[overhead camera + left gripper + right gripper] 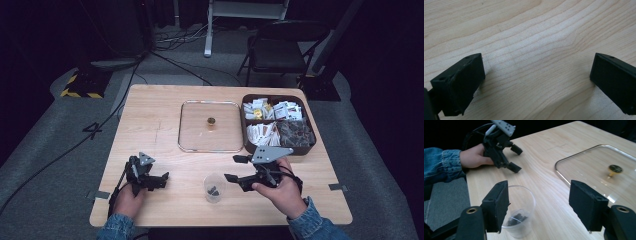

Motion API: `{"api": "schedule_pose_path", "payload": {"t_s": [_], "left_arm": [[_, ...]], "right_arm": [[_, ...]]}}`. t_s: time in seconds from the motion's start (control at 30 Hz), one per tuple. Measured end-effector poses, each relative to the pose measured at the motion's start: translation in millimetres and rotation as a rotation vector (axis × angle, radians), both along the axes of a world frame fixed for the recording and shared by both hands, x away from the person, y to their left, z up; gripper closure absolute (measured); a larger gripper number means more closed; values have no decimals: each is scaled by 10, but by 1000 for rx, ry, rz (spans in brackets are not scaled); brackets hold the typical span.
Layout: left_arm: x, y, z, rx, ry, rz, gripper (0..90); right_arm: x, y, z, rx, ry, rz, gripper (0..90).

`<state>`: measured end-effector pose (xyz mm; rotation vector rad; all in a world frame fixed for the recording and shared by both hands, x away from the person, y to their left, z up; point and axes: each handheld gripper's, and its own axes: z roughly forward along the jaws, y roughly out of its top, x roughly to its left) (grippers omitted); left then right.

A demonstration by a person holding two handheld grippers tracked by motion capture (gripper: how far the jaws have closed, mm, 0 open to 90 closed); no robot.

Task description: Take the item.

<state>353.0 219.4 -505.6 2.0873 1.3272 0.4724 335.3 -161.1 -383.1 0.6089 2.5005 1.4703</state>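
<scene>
A small clear plastic cup point(214, 188) with dark bits in its bottom stands near the table's front edge, between my two hands. In the right gripper view the cup point(520, 216) sits just past my left-hand jaw. My right gripper point(236, 168) is open and empty, a short way right of the cup. My left gripper point(162, 181) rests low on the wood at the front left, also open and empty; the right gripper view shows the left gripper point(515, 158) held in a hand with a denim sleeve. Bare wood lies between its jaws in the left gripper view.
A square glass lid point(192, 142) with a small brass knob point(211, 121) lies flat at the table's middle. A dark divided box point(245, 130) of white packets and dark items stands at the back right. A folding chair point(280, 50) stands beyond the table.
</scene>
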Motion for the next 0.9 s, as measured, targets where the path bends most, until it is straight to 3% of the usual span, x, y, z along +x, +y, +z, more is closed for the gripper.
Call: {"api": "schedule_pose_path", "payload": {"t_s": [0.27,0.6,0.9], "left_arm": [[4,0,1,1,0,-3,0],[4,0,1,1,0,-3,0],[-1,-1,-1,-1,0,0,0]], "right_arm": [[61,-269,40,6,12,-55,299],[115,-593,53,-30,33,-122,227],[161,-937,-90,-45,62,-227,174]]}}
